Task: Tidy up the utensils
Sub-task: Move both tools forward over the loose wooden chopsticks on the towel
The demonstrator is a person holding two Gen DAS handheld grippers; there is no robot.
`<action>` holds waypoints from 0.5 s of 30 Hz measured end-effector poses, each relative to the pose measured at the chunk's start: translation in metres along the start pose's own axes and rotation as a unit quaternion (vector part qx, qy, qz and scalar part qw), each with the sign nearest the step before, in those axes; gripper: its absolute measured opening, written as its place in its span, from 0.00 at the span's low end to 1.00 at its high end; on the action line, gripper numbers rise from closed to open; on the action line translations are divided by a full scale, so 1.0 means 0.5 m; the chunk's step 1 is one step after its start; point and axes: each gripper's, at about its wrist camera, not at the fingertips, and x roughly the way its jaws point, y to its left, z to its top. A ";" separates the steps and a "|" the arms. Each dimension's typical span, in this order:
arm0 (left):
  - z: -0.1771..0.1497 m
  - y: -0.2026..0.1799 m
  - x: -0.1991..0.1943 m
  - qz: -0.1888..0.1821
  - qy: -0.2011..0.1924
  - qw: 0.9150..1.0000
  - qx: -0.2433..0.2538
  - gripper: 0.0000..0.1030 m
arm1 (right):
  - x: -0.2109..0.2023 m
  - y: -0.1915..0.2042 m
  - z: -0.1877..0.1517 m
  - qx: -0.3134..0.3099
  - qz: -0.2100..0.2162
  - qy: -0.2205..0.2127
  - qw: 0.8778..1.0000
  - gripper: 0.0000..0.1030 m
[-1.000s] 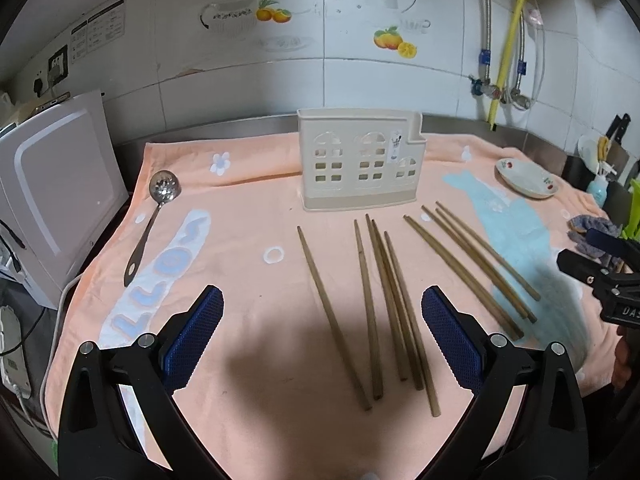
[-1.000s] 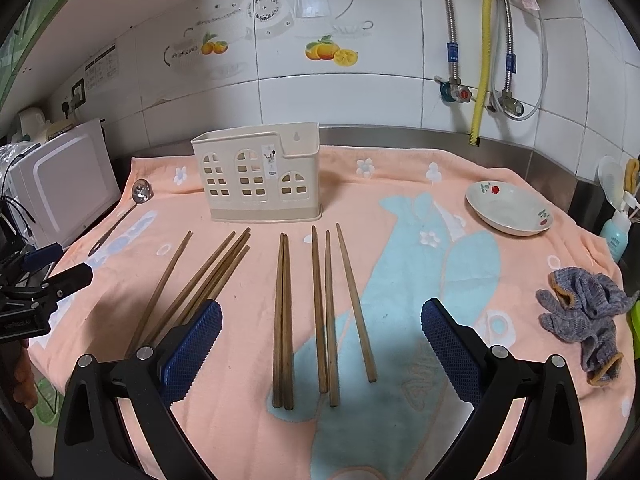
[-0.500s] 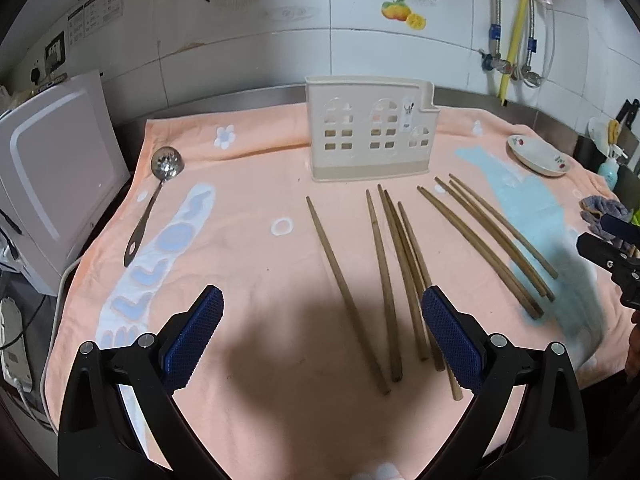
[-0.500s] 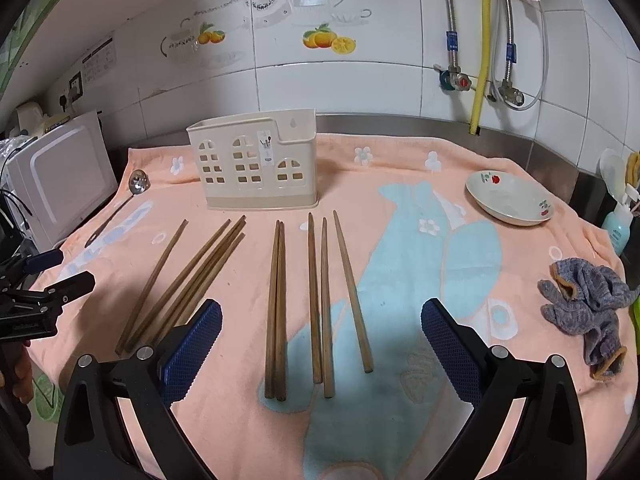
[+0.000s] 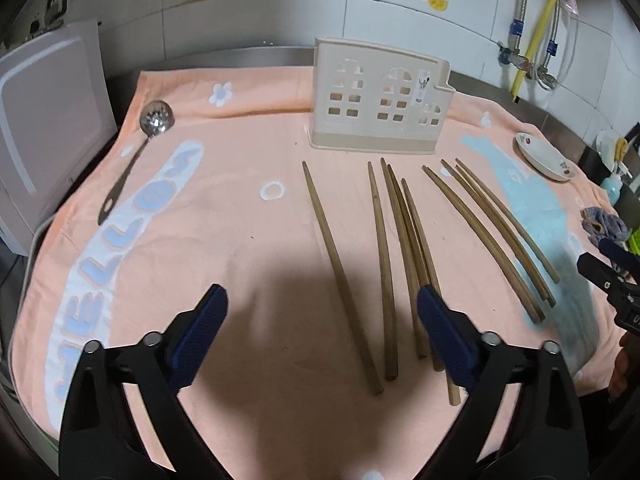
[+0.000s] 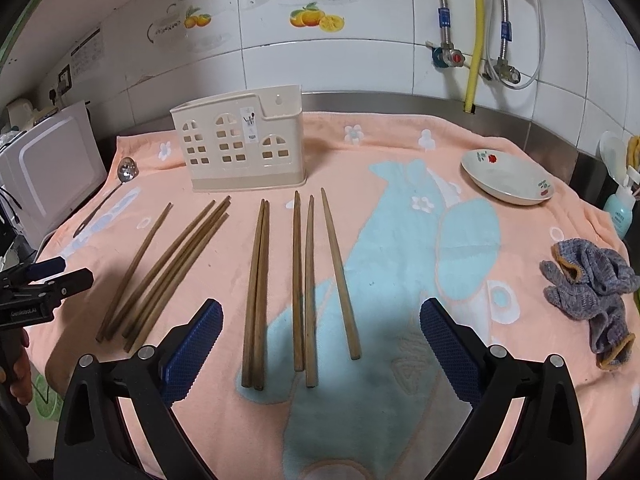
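Left tongs [image 5: 320, 332] are closing, nothing yet between the pads; leftmost chopstick [image 5: 340, 280] lies just ahead at 12 o'clock, long axis 11-to-5, toward the holder [image 5: 380, 100]. Right tongs [image 6: 320, 344] are held wide open over the right-hand chopsticks [image 6: 304, 280]. Left is judged nearer.

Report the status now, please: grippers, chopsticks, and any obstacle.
Left gripper closing, nothing between pads; right gripper open, empty. Chopsticks loose on towel, holder empty as far as seen. No obstacle.
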 end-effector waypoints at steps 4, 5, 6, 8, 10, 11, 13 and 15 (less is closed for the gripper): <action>-0.004 -0.006 0.017 -0.008 0.011 1.000 -0.006 0.81 | 0.012 -0.002 -0.002 0.000 0.004 0.008 1.000 0.93; -0.004 -0.008 0.019 -0.010 0.012 1.000 -0.007 0.80 | 0.015 -0.002 -0.002 -0.001 0.004 0.009 1.000 0.92; -0.003 -0.010 0.024 -0.012 0.014 1.000 -0.008 0.79 | 0.018 -0.003 -0.003 -0.001 0.004 0.010 1.000 0.92; -0.003 -0.009 0.030 -0.014 0.017 1.000 -0.011 0.73 | 0.024 -0.006 -0.004 0.000 0.005 0.013 1.000 0.90; -0.001 -0.006 0.040 -0.021 0.024 0.999 -0.019 0.70 | 0.031 -0.008 -0.004 0.003 0.008 0.017 1.000 0.83; -0.001 -0.005 0.043 -0.022 0.026 0.999 -0.022 0.69 | 0.035 -0.010 -0.004 0.005 0.011 0.020 1.000 0.79; -0.001 -0.004 0.049 -0.021 0.029 0.999 -0.025 0.68 | 0.043 -0.015 -0.005 0.010 0.014 0.026 1.000 0.78; 0.000 -0.002 0.056 -0.033 0.033 0.998 -0.031 0.61 | 0.049 -0.017 -0.006 0.011 0.014 0.028 0.999 0.76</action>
